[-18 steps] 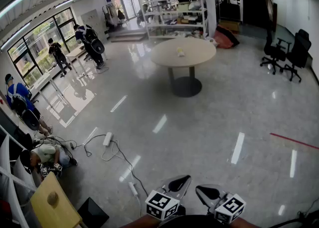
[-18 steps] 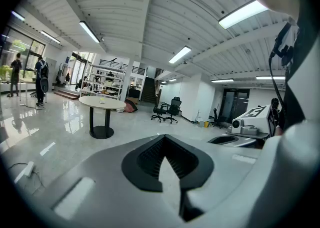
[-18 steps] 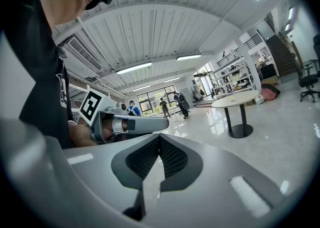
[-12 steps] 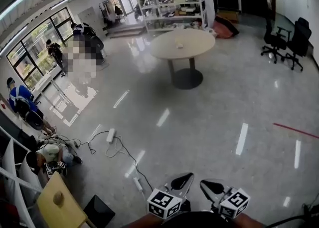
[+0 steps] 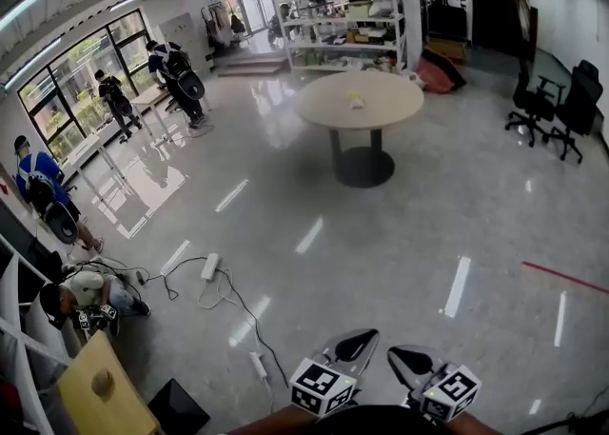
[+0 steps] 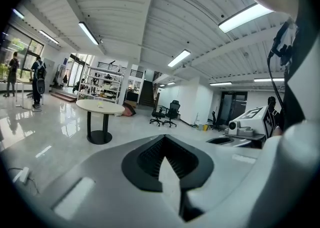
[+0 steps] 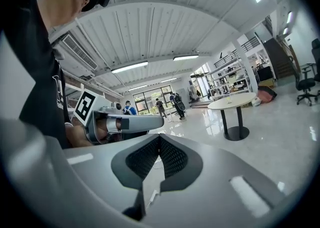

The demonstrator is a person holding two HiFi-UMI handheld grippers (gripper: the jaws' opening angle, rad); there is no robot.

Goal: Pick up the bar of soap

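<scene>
Soap bar [image 5: 356, 97], one, on one table [image 5: 385, 111]; left gripper [image 5: 354, 340], right gripper [image 5: 405, 360] closed.

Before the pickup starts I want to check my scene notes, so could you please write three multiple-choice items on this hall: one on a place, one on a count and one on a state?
1. Where does the small pale item lie? A) on the floor B) on the round table C) on a shelf
2. How many black office chairs stand at the right? A) two B) five C) none
3. How is the right hand-held gripper? A) shut on a cable B) wide open C) shut and empty
Answers: 1 B, it sits on the tabletop; 2 A, a pair shows there; 3 C, its pads meet with nothing between.
</scene>
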